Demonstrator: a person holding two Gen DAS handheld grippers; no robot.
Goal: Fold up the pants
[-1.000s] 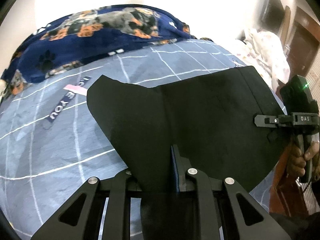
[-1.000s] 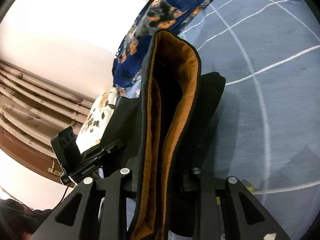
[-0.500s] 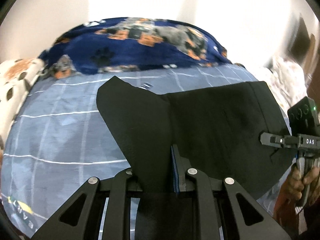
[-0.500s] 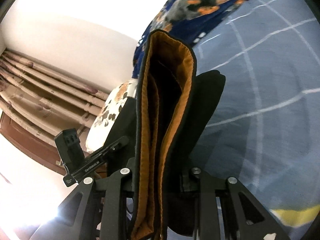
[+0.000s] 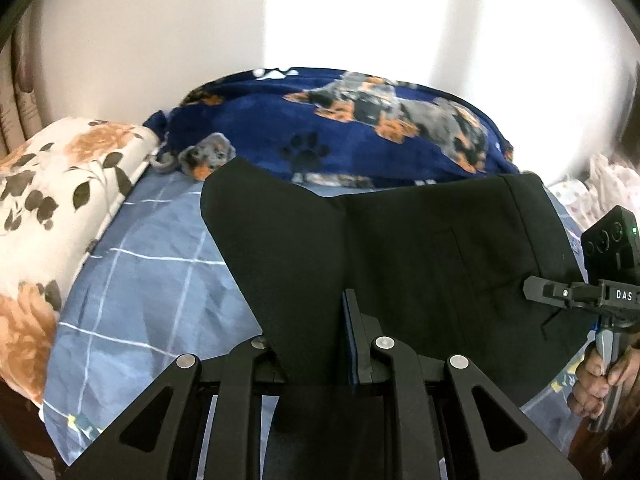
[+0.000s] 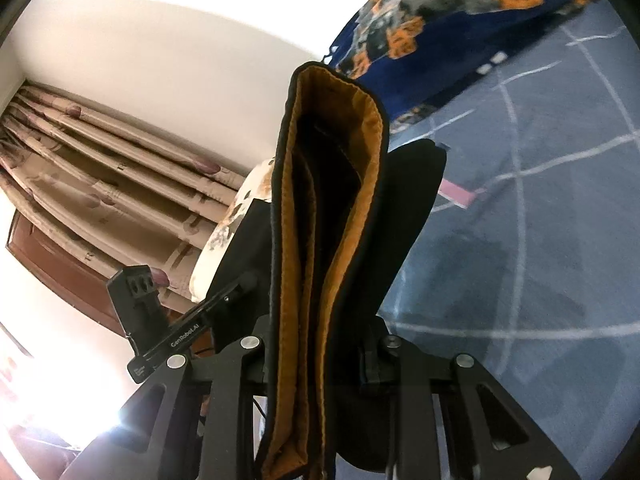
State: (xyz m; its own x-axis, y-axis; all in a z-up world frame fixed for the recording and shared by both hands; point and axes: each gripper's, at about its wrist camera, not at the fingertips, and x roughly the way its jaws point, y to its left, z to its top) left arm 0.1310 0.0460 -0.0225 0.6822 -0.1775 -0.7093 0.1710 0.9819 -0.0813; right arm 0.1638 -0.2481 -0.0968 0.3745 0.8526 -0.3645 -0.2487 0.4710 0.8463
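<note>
The black pants (image 5: 420, 260) hang stretched between both grippers above the bed. My left gripper (image 5: 316, 344) is shut on one edge of the cloth, which fans out ahead of it. At the right edge, my right gripper (image 5: 534, 292) pinches the other side, with a hand below it. In the right wrist view, the right gripper (image 6: 316, 356) is shut on the folded waistband (image 6: 328, 208), whose mustard lining faces me. The left gripper (image 6: 240, 286) shows beyond it, clamped on the cloth.
Below lies a bed with a blue checked sheet (image 5: 160, 280). A navy dog-print blanket (image 5: 360, 132) is bunched at the far side by the white wall. A floral pillow (image 5: 52, 208) sits at the left. Beige curtains (image 6: 100, 184) hang beyond.
Both grippers have carried the pants up and across the bed. The floral pillow and more of the wall have come into the left wrist view. Both grips are unchanged.
</note>
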